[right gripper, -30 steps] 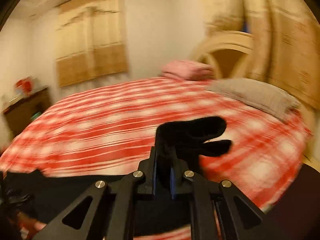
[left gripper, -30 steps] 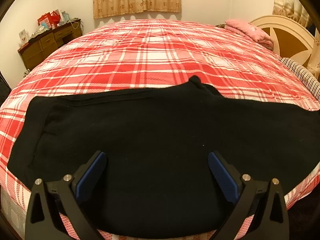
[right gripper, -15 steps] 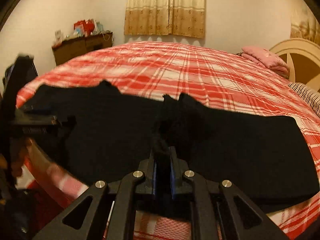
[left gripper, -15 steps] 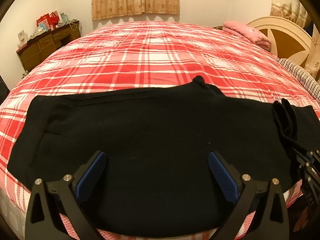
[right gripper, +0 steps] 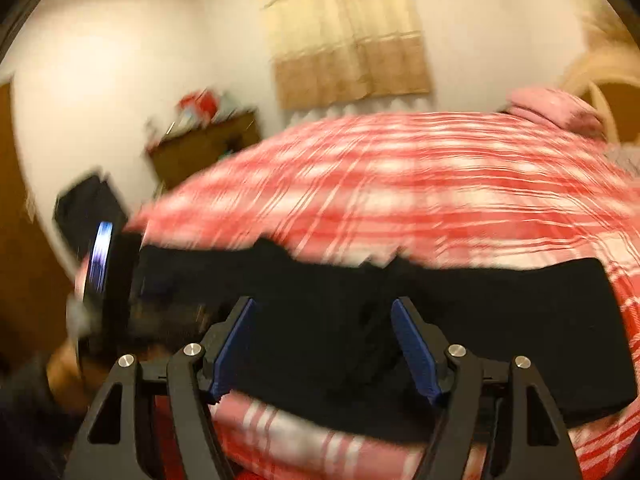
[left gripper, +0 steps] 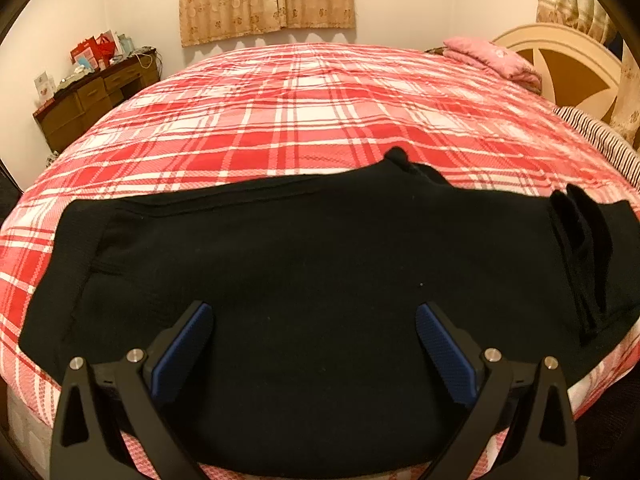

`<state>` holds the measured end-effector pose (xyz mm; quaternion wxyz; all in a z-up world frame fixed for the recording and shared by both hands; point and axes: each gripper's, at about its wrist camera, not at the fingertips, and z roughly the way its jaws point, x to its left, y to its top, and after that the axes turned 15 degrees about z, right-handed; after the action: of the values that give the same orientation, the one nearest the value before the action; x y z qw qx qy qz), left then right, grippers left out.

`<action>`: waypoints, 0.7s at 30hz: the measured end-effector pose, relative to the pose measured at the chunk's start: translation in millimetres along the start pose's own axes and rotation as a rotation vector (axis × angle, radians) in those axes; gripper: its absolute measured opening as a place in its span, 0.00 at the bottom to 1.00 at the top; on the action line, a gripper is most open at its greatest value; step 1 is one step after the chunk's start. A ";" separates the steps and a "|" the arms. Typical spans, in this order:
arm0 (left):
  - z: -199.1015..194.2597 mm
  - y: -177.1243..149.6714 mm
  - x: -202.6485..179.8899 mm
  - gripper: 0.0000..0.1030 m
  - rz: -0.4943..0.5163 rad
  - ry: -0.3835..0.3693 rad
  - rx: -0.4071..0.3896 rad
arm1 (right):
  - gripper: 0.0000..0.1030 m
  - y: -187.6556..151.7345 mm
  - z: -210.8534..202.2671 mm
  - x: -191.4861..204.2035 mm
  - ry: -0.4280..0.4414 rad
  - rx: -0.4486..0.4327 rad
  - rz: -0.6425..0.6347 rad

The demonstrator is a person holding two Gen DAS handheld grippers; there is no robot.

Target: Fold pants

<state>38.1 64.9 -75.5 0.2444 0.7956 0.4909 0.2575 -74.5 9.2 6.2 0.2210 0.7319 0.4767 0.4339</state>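
Black pants (left gripper: 300, 280) lie spread flat across the near edge of a red-and-white plaid bed (left gripper: 320, 120). A bunched fold of cloth (left gripper: 580, 252) stands up at their right end. My left gripper (left gripper: 314, 316) is open and empty, low over the middle of the pants. In the blurred right wrist view the pants (right gripper: 480, 320) stretch across the near bed edge. My right gripper (right gripper: 322, 316) is open over them, with nothing between its blue pads (right gripper: 416, 352).
A pink folded cloth (left gripper: 492, 56) and a cream headboard (left gripper: 572, 68) are at the far right. A striped pillow (left gripper: 600, 136) lies at the right edge. A wooden dresser (left gripper: 92, 100) with clutter stands left. My other gripper's body (right gripper: 108, 272) is at the left in the right wrist view.
My right gripper has opened and let go of the pant cloth it carried; the cloth now lies bunched at the pants' right end. The right view swung fast. The left gripper stayed put.
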 end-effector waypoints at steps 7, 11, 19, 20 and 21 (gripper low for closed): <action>1.8 3.3 0.3 1.00 -0.005 0.003 0.034 | 0.37 8.3 76.9 -13.5 -0.072 0.071 0.086; 1.9 2.6 0.5 1.00 0.002 0.001 0.037 | 0.37 -5.9 89.4 -13.1 -0.109 0.065 0.063; 2.0 2.1 1.9 1.00 0.006 -0.005 0.031 | 0.37 18.9 39.0 -28.3 -0.089 -0.029 0.121; 2.0 2.1 2.2 1.00 0.007 -0.005 0.030 | 0.37 21.5 27.0 -36.5 -0.123 -0.058 0.128; 1.6 1.8 2.9 1.00 0.008 -0.008 0.028 | 0.37 23.0 12.9 -49.8 -0.164 -0.086 0.153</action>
<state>41.4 66.7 -75.1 0.2342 0.8017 0.4905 0.2486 -60.4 -44.2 -4.8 0.2567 0.7891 0.3808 0.4080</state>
